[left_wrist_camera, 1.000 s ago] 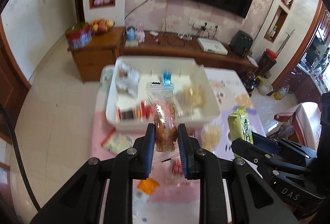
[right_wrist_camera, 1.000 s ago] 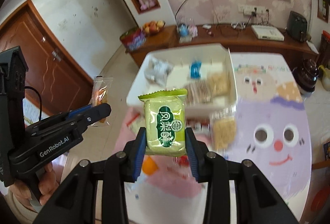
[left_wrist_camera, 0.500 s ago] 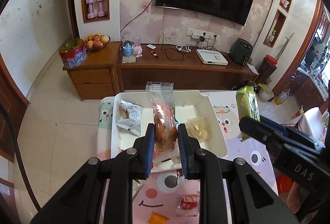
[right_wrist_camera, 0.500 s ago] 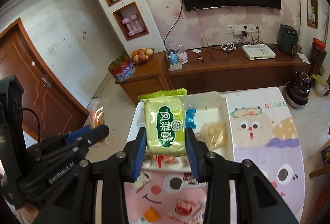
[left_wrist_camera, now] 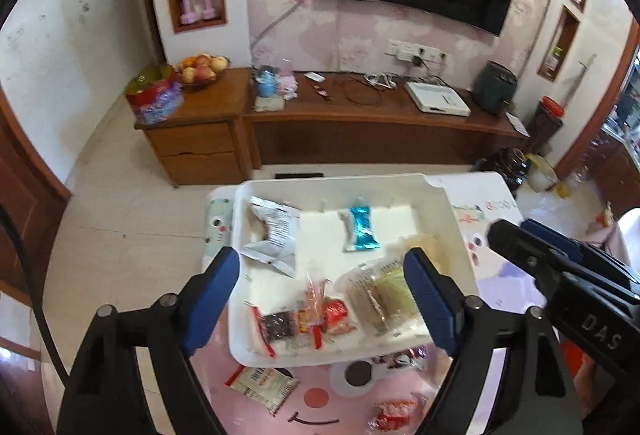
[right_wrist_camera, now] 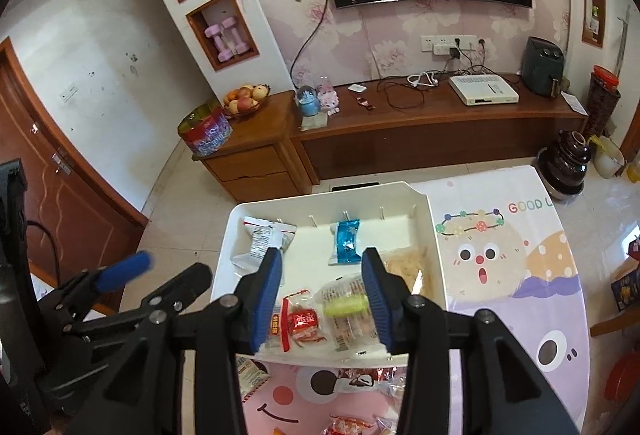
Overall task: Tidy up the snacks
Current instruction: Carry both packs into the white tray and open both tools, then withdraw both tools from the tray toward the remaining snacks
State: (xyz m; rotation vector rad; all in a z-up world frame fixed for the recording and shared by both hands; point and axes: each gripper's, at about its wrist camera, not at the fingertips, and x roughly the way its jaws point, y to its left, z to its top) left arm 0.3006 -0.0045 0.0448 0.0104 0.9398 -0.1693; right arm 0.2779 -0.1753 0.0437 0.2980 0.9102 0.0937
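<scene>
A white divided tray [left_wrist_camera: 448,211] [right_wrist_camera: 430,219] sits on the cartoon-print table. It holds a grey-white packet [left_wrist_camera: 274,235], a blue packet [left_wrist_camera: 360,229] [right_wrist_camera: 346,241], red packets [left_wrist_camera: 334,315] [right_wrist_camera: 302,321], a clear bag of dark snacks [left_wrist_camera: 276,327], the clear pastry bag [left_wrist_camera: 318,289] and the green snack pack [left_wrist_camera: 394,289] [right_wrist_camera: 346,305] on clear-wrapped biscuits. My left gripper [left_wrist_camera: 326,303] is open and empty above the tray's near half. My right gripper [right_wrist_camera: 322,301] is open and empty above the green pack.
Loose snack packets lie on the pink tablecloth in front of the tray [left_wrist_camera: 262,385] [left_wrist_camera: 394,411] [right_wrist_camera: 348,427]. The right gripper shows at the right of the left wrist view [left_wrist_camera: 560,271]. A wooden TV cabinet [right_wrist_camera: 420,131] stands beyond the table.
Both grippers have opened and let go: the clear pastry bag and the green snack pack now lie in the tray. Both grippers have moved closer over the tray.
</scene>
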